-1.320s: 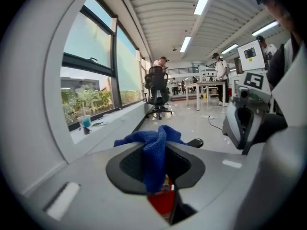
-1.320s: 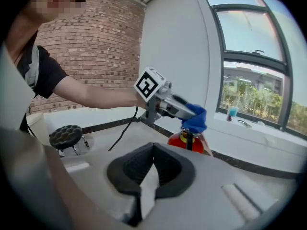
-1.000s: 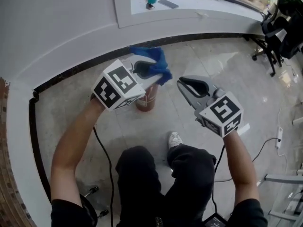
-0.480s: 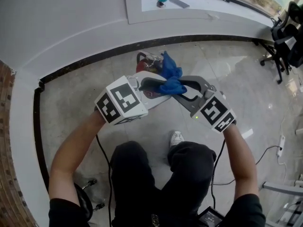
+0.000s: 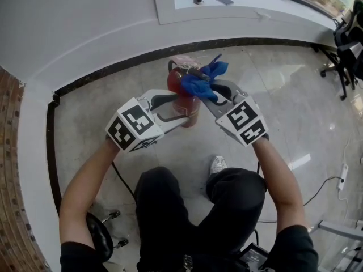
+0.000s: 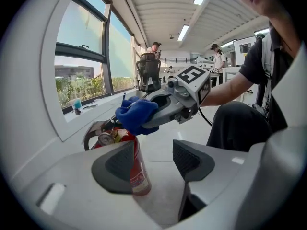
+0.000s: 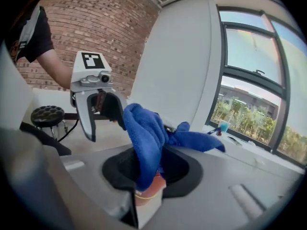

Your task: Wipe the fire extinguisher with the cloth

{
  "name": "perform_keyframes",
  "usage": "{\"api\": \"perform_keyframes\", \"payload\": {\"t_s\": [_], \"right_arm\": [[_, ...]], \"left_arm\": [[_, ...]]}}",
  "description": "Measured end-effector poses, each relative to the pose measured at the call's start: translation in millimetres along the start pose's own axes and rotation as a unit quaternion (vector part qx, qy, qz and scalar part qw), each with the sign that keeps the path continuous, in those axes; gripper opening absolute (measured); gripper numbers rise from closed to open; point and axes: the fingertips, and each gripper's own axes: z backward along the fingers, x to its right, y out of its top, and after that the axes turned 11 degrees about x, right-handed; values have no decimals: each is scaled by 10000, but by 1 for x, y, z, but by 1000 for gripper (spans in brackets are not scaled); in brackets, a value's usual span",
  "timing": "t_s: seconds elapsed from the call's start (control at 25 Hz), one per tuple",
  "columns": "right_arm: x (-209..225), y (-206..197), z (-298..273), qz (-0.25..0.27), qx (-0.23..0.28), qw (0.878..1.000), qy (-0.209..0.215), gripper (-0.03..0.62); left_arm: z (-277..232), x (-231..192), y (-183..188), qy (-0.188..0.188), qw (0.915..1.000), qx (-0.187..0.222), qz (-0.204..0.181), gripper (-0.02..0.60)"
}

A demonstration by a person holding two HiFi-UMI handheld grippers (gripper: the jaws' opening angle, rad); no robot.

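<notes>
Right gripper (image 7: pixel 148 169): jaws have just closed in and now pinch the blue cloth (image 7: pixel 146 133), which bunches over the fingertips and trails off toward the window side. A second ago the left gripper had that cloth and the right was empty, so it has changed sides.

Left gripper (image 6: pixel 153 159): jaws have just opened and now stand spread wide. They grip nothing, and the pads are off any surface.

Fire extinguisher (image 5: pixel 190 109): red, upright on the floor (image 5: pixel 272 95). Its body shows in the left jaw gap without touching.

The cloth sits right at the extinguisher's valve head, contact unclear. Both grippers are lower and closer round the extinguisher than before.
</notes>
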Motion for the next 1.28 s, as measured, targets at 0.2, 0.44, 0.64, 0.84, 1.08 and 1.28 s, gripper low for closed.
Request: {"api": "perform_keyframes", "payload": {"t_s": [0.2,0.44,0.64,0.84,1.08,1.28], "right_arm": [[7,3,-11,-494,108,9985,226,92],[-9,-23,26,-678,-127,9933,932,86],[16,-63,63,-815,-550,9923,753,84],[73,-50,68,-1067,-42,9940,231,84],[98,1,16,-1326,754,9854,754,84],[77,-23,-38,-2240,530,9571,1759,84]], "left_arm": [[-4,-1,0,71,10000,-18,-2,255],[-8,-39,24,638,9977,219,-3,244],[-11,-68,40,942,9951,284,13,245],[-24,-96,44,981,9939,279,426,193],[-41,-111,41,446,9939,-97,1008,152],[-47,-109,43,154,9958,-435,792,137]]}}
